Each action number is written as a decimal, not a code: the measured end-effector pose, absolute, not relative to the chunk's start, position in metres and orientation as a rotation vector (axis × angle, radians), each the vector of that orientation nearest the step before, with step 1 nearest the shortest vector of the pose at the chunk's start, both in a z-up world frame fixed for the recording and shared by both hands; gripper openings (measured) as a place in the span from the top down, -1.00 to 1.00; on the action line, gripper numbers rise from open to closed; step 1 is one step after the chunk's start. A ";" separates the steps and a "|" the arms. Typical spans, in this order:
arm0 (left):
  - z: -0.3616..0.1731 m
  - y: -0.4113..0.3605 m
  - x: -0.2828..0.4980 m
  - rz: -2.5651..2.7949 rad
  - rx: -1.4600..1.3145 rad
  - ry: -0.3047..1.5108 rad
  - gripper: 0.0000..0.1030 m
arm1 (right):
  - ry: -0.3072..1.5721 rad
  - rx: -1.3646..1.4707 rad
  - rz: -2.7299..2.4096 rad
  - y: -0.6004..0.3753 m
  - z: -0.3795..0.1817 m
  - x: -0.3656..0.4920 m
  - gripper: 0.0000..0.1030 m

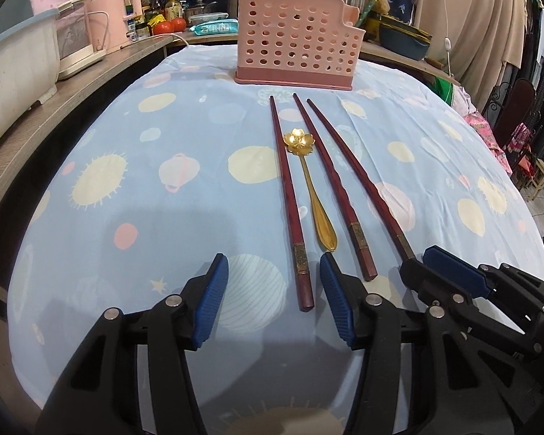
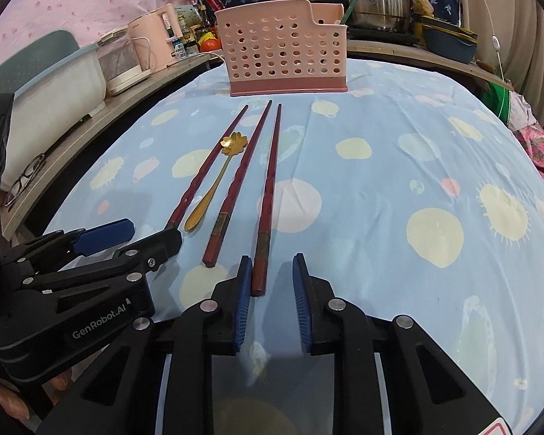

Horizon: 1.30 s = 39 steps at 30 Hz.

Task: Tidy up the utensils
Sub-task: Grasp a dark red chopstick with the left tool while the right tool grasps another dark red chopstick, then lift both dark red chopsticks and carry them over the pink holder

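Three chopsticks: lie side by side at frame centre, tips toward the holder; take one per gripper by its butt.
Holder [image 1: 293,36]: pink, perforated, top centre; drop utensils in upright.
Left gripper [image 1: 273,286]: open, straddling the left chopstick [image 1: 288,195]; centre it before squeezing.
Right gripper [image 2: 272,282]: open, the right chopstick [image 2: 266,195] beside its left pad, the other pad apart.
Spoon [image 1: 308,177]: gold, between chopsticks; avoid nudging it.
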<state>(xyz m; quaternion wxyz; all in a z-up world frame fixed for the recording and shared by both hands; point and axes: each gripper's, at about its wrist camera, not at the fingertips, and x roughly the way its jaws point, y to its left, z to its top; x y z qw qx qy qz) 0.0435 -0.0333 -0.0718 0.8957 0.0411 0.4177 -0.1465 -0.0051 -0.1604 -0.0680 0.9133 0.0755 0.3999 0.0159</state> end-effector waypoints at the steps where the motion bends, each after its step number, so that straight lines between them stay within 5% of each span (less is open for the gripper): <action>1: -0.072 -0.033 0.043 -0.303 0.086 0.865 0.08 | 0.823 0.155 0.032 -0.160 -0.068 -0.005 0.59; 14: -0.072 -0.034 0.040 -0.344 0.086 0.857 0.84 | 0.817 0.136 0.025 -0.159 -0.069 -0.006 0.61; 24: -0.070 -0.032 0.037 -0.362 0.066 0.866 0.86 | 0.816 0.132 0.025 -0.158 -0.069 -0.007 0.86; 39: -0.044 -0.021 0.031 -0.374 0.003 0.840 0.86 | 0.799 0.186 0.036 -0.165 -0.058 -0.016 0.87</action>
